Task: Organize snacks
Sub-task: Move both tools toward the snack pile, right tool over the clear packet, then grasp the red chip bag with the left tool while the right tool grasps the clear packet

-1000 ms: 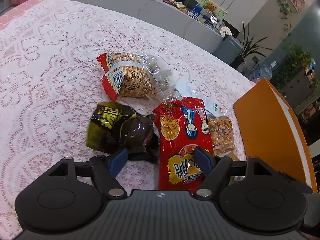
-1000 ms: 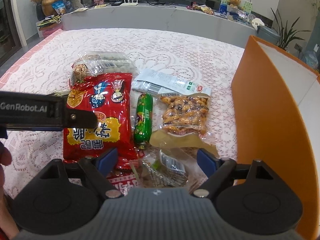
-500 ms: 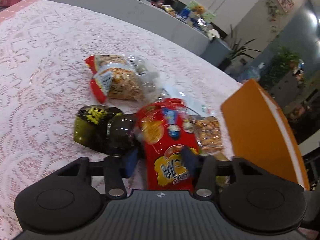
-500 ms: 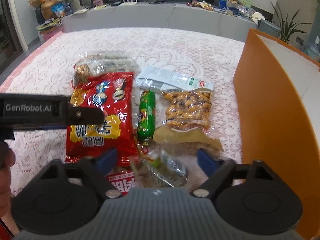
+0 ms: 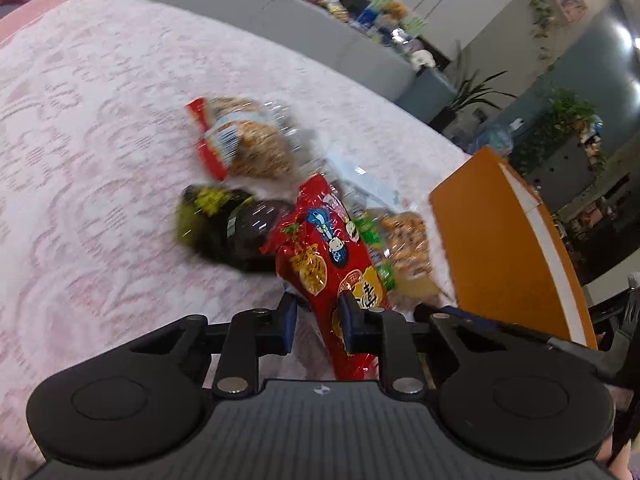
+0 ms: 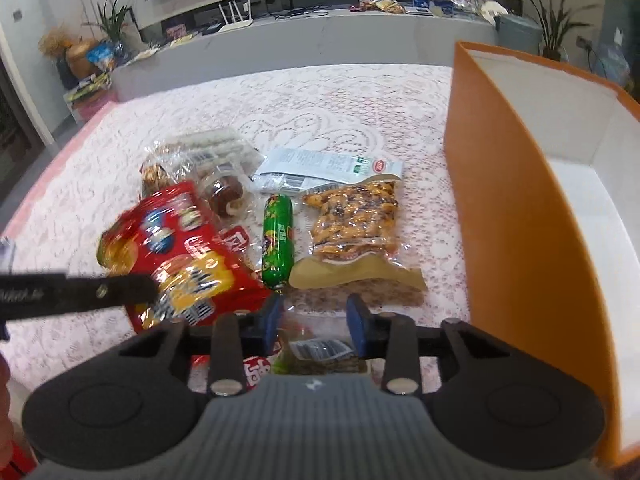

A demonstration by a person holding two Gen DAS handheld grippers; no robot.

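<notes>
My left gripper is shut on the red snack bag and holds it tilted up off the lace cloth; the bag also shows in the right wrist view, with the left gripper's finger across it. My right gripper has closed around a clear snack packet lying on the cloth below it. The orange box with a white inside stands open at the right. A green sausage and a peanut pack lie in front of the right gripper.
A dark green-black bag and a clear bag of round snacks lie left of the red bag. A white sachet and a clear tray pack lie further back. A grey counter stands beyond the table.
My left gripper has closed on the red bag and lifted its near end, tilting it. My right gripper's jaws have narrowed around the clear packet.
</notes>
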